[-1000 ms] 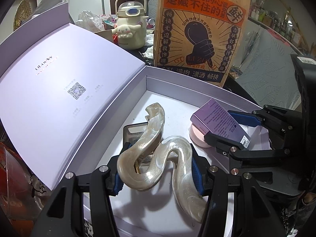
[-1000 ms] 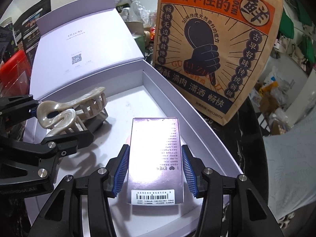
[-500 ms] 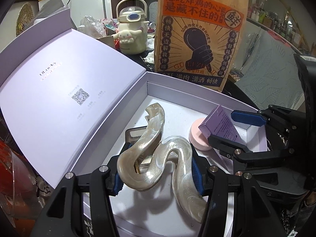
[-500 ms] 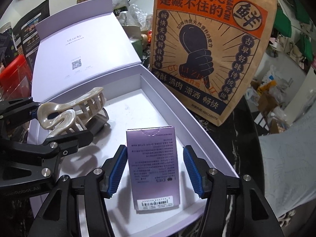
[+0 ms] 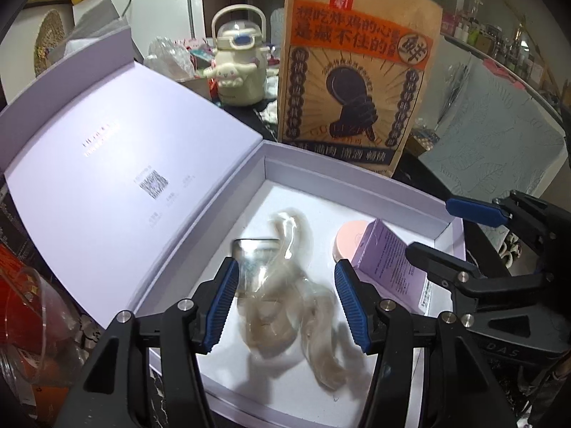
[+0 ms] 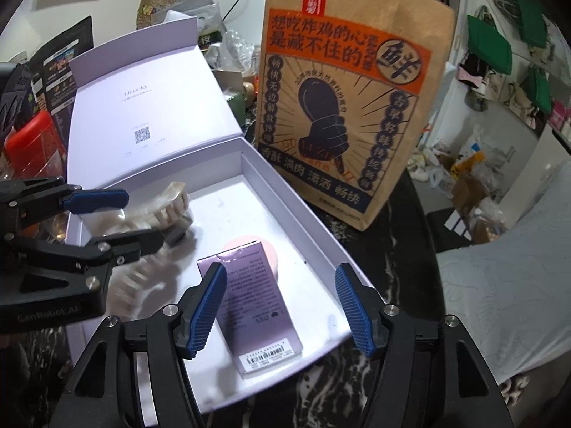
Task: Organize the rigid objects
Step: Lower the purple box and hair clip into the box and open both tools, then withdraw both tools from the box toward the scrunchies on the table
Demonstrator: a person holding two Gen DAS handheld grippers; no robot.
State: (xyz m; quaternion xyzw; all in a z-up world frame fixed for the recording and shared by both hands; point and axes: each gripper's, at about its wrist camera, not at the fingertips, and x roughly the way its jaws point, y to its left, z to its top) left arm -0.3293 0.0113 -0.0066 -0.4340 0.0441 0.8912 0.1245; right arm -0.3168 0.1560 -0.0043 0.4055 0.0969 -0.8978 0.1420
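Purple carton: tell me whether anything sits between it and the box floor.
Yes. The pink round compact lies under the far end of the purple carton, so the carton rests tilted on it inside the lilac box rather than flat.

We read "ULucky" plus QR code on box lid (image 6: 150, 114); Chinese slogan "想吃炸鸡的心是藏不住的" on paper bag (image 6: 349, 114); "GenRobot.AI" on left gripper (image 6: 110, 221); barcode on purple carton (image 6: 257, 303).

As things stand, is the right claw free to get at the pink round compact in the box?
Probably not directly: the purple carton lies over the pink compact, leaving only its far edge showing. The right claw, jaws opening, would need the carton moved first.
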